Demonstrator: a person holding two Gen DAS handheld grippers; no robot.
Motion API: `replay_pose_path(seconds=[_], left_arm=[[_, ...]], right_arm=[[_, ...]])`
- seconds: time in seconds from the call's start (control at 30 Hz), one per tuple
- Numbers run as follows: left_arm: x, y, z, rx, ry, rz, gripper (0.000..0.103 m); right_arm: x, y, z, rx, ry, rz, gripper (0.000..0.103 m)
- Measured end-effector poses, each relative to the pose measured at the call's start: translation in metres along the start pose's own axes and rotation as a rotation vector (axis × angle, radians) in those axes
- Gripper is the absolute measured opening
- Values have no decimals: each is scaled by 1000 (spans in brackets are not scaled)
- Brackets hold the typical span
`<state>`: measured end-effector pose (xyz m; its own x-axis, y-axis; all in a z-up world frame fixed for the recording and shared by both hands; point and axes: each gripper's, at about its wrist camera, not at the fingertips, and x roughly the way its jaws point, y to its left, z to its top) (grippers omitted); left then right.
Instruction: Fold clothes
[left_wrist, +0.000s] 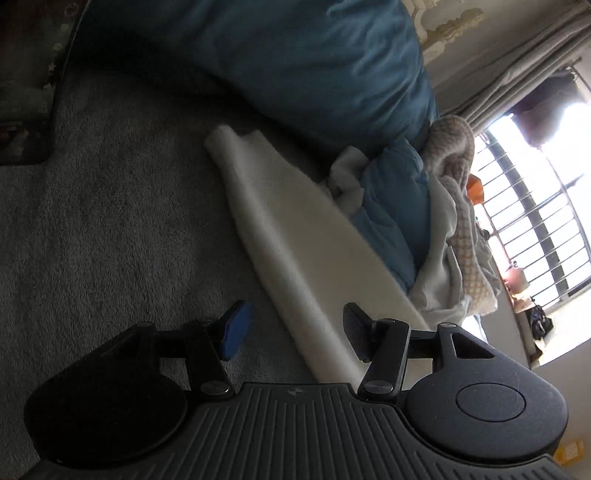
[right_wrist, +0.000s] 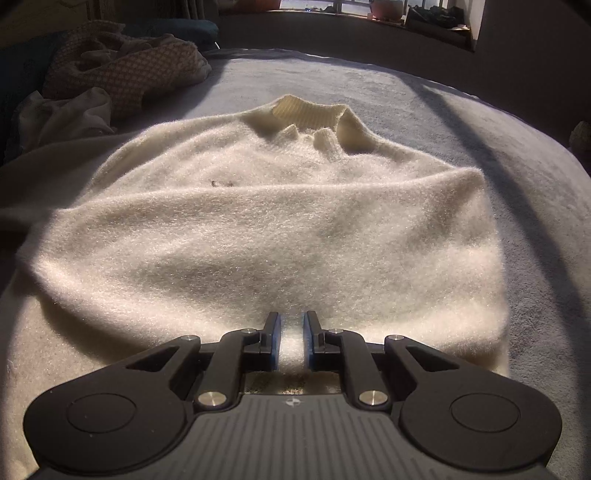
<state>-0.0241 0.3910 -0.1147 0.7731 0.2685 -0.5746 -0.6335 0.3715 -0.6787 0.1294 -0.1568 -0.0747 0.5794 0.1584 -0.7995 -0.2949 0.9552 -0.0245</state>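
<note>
A cream fuzzy sweater (right_wrist: 266, 221) lies on the grey bed cover (right_wrist: 461, 122), ribbed collar (right_wrist: 314, 114) at the far end. My right gripper (right_wrist: 291, 343) sits at the sweater's near hem with its jaws nearly closed on a narrow ridge of the fabric. In the left wrist view the sweater (left_wrist: 291, 243) shows as a long white strip. My left gripper (left_wrist: 295, 328) is open and empty, hovering by its near end, one finger over the grey cover and one over the sweater.
A pile of other clothes, pink-checked knit (right_wrist: 125, 62) and white cloth (right_wrist: 66, 114), lies at the far left of the bed. A blue duvet (left_wrist: 295, 62) lies beyond the sweater. A barred window (left_wrist: 535, 206) is at the right.
</note>
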Motion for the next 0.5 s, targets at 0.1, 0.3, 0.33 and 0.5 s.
replay_pose_path(seconds=[0.1, 0.3, 0.33, 0.5], left_arm=[[12, 11, 15, -69, -10, 13, 56], [27, 29, 40, -126, -48, 34, 50], [29, 31, 42, -130, -53, 36, 48], [33, 32, 49, -122, -70, 47, 32]], right_arm=[[0, 2, 1, -1, 4, -11, 14], [1, 6, 0, -13, 5, -32, 14], [1, 7, 1, -15, 4, -33, 14], [2, 9, 0, -18, 1, -41, 14]])
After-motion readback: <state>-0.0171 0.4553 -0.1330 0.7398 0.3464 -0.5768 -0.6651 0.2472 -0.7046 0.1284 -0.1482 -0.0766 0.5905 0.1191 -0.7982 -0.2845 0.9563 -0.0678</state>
